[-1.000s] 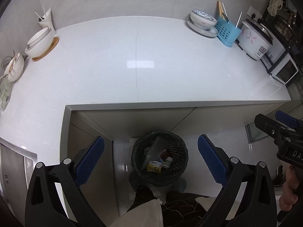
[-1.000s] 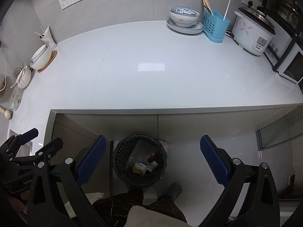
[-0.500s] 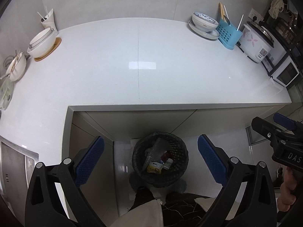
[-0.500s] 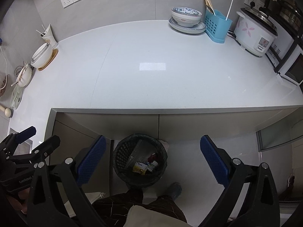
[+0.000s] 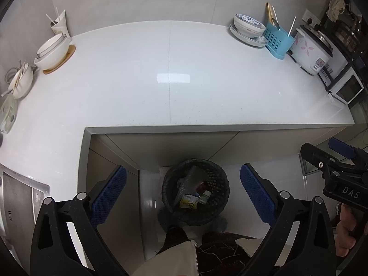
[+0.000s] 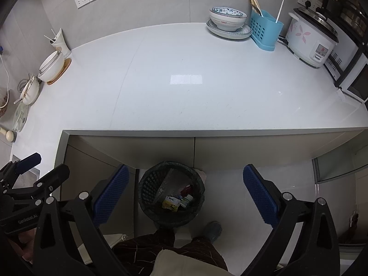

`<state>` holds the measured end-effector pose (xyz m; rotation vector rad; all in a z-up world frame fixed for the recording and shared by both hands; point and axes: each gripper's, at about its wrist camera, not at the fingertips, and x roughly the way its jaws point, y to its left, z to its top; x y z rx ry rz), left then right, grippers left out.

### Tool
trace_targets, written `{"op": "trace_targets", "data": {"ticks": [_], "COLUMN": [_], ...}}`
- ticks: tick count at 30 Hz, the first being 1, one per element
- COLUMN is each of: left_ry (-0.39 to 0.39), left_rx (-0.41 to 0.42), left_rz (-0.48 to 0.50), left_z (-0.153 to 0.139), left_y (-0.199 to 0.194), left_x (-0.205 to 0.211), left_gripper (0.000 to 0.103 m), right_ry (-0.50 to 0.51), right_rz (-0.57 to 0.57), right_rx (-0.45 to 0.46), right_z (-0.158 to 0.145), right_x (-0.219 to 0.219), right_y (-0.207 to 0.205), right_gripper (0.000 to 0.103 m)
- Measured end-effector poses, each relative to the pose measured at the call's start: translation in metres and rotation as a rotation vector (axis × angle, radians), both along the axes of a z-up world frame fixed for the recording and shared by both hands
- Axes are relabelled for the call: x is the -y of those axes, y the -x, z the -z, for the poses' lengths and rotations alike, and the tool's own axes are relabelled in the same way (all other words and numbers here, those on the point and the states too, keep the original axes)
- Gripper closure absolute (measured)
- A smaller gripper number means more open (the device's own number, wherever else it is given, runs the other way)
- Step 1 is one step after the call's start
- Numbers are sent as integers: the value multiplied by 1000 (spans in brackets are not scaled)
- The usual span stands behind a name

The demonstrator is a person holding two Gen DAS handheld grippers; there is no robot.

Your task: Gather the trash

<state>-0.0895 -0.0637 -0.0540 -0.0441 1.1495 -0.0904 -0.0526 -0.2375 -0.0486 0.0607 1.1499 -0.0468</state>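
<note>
Trash (image 5: pixel 194 199) is sitting in the bin (image 5: pixel 195 195) on the floor below the counter (image 5: pixel 170 80). I'm holding left gripper (image 5: pixel 182 192) and right gripper (image 6: pixel 185 192) spread wide, empty, hovering above; judging the collecting done.

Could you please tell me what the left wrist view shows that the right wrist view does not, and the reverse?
Only the left wrist view shows the metal sink edge at lower left, and the right gripper from outside. Only the right wrist view shows the wooden-handled brush at the far left, and the left gripper from outside. Both share the trash bin on the floor holding a yellow packet and a small bottle, the white counter, the blue utensil caddy and the rice cooker.
</note>
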Motion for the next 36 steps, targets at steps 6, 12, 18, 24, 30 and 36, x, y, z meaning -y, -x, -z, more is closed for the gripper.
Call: {"op": "trace_targets", "data": {"ticks": [6, 12, 18, 24, 30, 36], "left_ry": [12, 2, -6, -10, -4, -32], "left_rx": [-13, -8, -14, -23, -19, -15], "left_rz": [-18, -32, -49, -48, -53, -50], "left_z": [0, -1, -2, -1, -2, -3], "left_y": [0, 1, 1, 1, 0, 1], "left_x": [-1, -1, -2, -1, -1, 2], "left_gripper": [6, 6, 6, 6, 10, 8], "right_ry": [-1, -2, -4, -4, -6, -7], "right_rz": [2, 3, 1, -1, -2, -2], "right_rx": [1, -5, -7, -5, -3, -2], "right_z": [0, 1, 1, 2, 2, 2], "right_x": [-1, 0, 0, -1, -2, -2], "right_y": [2, 4, 5, 7, 8, 8], "right_gripper": [8, 8, 8, 8, 8, 8]}}
